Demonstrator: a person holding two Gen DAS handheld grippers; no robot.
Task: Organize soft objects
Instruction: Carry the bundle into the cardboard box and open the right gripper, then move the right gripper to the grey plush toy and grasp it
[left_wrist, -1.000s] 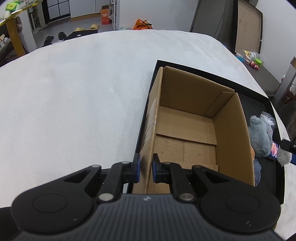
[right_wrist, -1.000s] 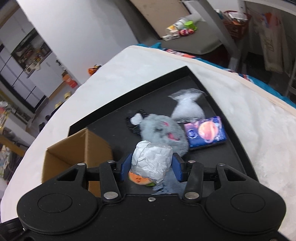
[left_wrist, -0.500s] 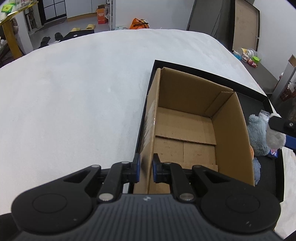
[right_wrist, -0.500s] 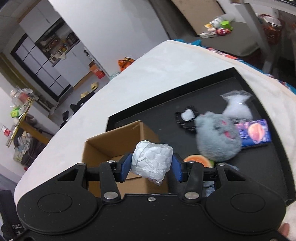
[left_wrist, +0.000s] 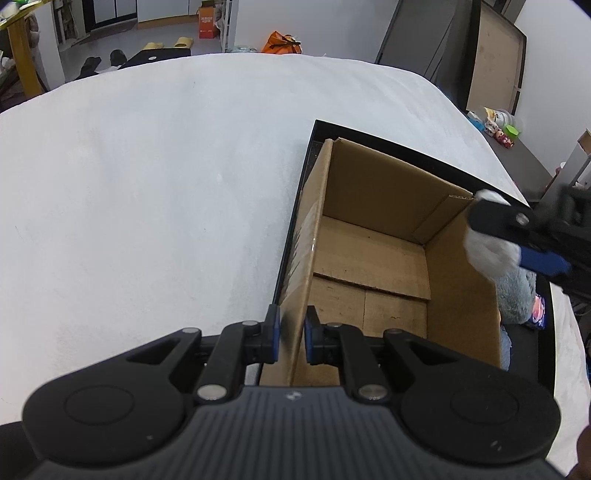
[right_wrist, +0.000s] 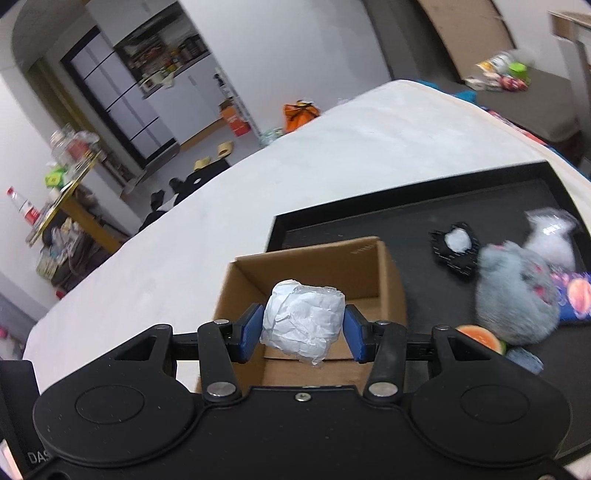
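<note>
An open cardboard box (left_wrist: 373, 254) stands on a black tray (left_wrist: 532, 347). My left gripper (left_wrist: 291, 332) is shut on the box's near left wall. A crumpled white paper ball (right_wrist: 301, 322) sits clamped between the blue pads of my right gripper (right_wrist: 303, 326), held above the box (right_wrist: 314, 266). In the left wrist view that ball (left_wrist: 487, 251) and the right gripper (left_wrist: 517, 240) hang over the box's right wall. A grey plush toy (right_wrist: 517, 291) lies on the tray to the right of the box.
On the tray (right_wrist: 480, 199) also lie a black pouch with white filling (right_wrist: 456, 247), a clear bag of white stuffing (right_wrist: 550, 236), a blue printed packet (right_wrist: 572, 295) and an orange slice toy (right_wrist: 480, 338). A white cloth (left_wrist: 147, 184) covers the table around the tray.
My right gripper carried the paper ball left from above the plush toy to above the box. It entered the left wrist view at the right. The left gripper stayed on the box wall.
</note>
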